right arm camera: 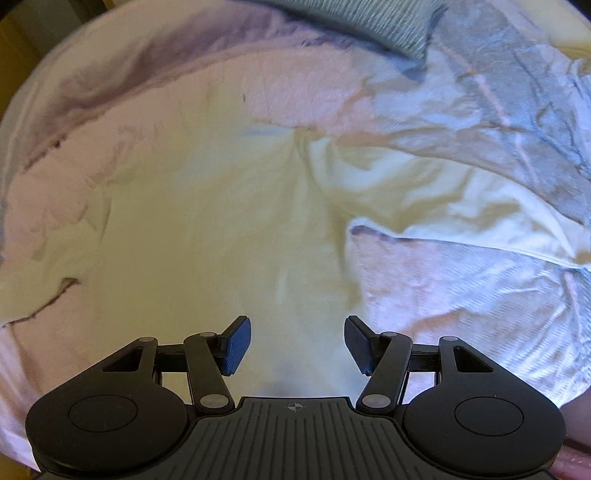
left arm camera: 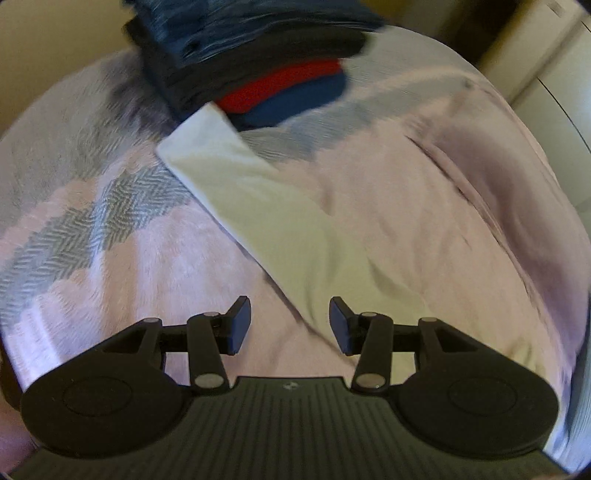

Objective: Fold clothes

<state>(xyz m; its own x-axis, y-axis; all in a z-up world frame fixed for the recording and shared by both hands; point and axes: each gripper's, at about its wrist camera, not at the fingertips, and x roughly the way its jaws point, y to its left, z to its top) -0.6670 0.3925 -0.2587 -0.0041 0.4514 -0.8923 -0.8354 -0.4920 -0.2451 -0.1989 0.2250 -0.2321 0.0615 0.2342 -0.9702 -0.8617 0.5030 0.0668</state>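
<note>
A pale cream garment (left arm camera: pixel 280 221) lies spread on the pink bedcover (left arm camera: pixel 155 266), its straight edge running diagonally from upper left to lower right. My left gripper (left arm camera: pixel 290 325) hangs open just above that edge, nothing between its blue pads (left arm camera: pixel 238 325). In the right wrist view the same cream garment (right arm camera: pixel 207 221) fills the middle, wrinkled, with a sleeve-like fold (right arm camera: pixel 388 192) to the right. My right gripper (right arm camera: pixel 297 343) is open over the cloth and holds nothing.
A stack of folded clothes (left arm camera: pixel 258 62), dark blue, black, red and blue, sits at the far end of the bed. A grey herringbone band (left arm camera: pixel 92 229) runs across the bedcover. A grey-green pillow (right arm camera: pixel 369 22) and crumpled white-blue bedding (right arm camera: pixel 498 129) lie at the right.
</note>
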